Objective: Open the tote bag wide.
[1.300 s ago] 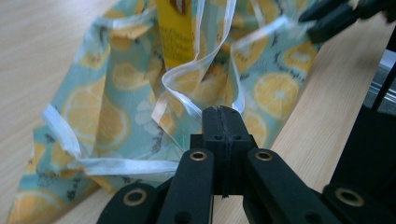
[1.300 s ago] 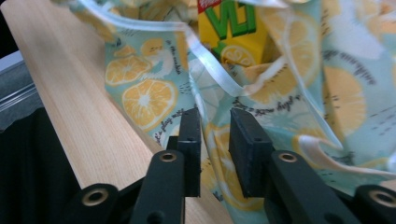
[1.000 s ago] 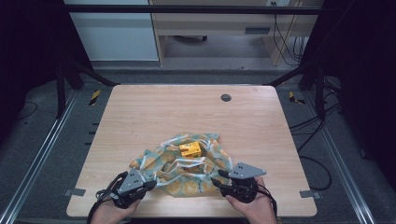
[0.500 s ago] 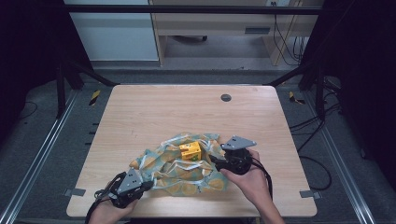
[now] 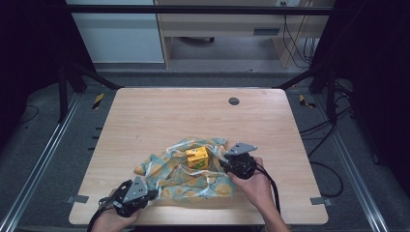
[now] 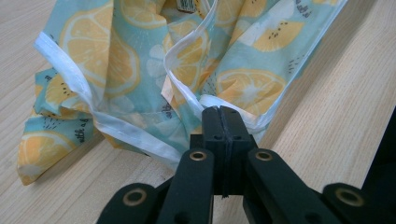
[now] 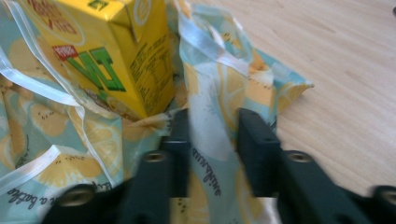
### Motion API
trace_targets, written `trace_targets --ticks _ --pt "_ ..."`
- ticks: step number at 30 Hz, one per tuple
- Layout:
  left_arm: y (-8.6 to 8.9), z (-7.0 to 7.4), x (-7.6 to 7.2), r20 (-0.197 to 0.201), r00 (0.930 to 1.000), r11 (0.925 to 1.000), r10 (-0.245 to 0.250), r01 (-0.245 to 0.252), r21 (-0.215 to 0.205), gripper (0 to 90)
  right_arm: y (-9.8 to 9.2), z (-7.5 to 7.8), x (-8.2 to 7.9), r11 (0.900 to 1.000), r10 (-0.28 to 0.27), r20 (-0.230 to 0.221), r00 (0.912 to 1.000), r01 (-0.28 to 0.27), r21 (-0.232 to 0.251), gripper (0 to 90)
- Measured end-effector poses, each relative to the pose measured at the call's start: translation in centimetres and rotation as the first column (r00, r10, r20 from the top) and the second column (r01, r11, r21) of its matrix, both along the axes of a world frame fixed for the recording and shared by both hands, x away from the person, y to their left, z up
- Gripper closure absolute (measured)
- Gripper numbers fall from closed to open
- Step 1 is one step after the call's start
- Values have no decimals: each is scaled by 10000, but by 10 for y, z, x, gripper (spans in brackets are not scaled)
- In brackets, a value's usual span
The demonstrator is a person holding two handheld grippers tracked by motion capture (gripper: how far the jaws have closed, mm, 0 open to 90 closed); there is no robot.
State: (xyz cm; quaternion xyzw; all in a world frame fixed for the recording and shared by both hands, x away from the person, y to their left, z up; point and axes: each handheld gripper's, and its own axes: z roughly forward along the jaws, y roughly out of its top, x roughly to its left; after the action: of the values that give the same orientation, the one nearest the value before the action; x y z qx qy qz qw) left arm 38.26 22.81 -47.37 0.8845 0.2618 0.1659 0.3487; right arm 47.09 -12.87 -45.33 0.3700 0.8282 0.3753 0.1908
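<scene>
Pinching the cloth's white-edged near corner in the left claw, jaws pressed together on the hem. Closing the right claw around a raised fold at the cloth's right side, fabric between the jaws, pads seemingly not yet pressing. Sitting mid-cloth, just left of that claw: yellow juice carton. Wrapping likely only begun, carton uncovered, corners still lying loose on the desk.
</scene>
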Motion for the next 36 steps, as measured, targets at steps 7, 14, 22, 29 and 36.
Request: trace_targets --ticks 7,14,22,29,36 --pt "3 -1 2 77 9997 9995 217 -218 242 900 -14 -1 16 9983 -361 -170 9992 368 462 867" --pt "5 -3 5 37 9994 9987 355 -356 365 900 -25 -8 36 9955 -712 -449 9965 738 595 890" --pt "5 -6 9 67 9987 9964 509 -513 673 900 -33 -21 40 9931 -976 -785 9921 1022 571 894" --pt "10 -7 14 50 9974 9950 718 -720 690 900 -37 -23 42 9902 -1209 -857 9889 1263 596 898" --pt "11 -7 16 77 9965 9938 830 -833 730 900 -38 -26 43 9882 -1350 -909 9867 1408 605 900"
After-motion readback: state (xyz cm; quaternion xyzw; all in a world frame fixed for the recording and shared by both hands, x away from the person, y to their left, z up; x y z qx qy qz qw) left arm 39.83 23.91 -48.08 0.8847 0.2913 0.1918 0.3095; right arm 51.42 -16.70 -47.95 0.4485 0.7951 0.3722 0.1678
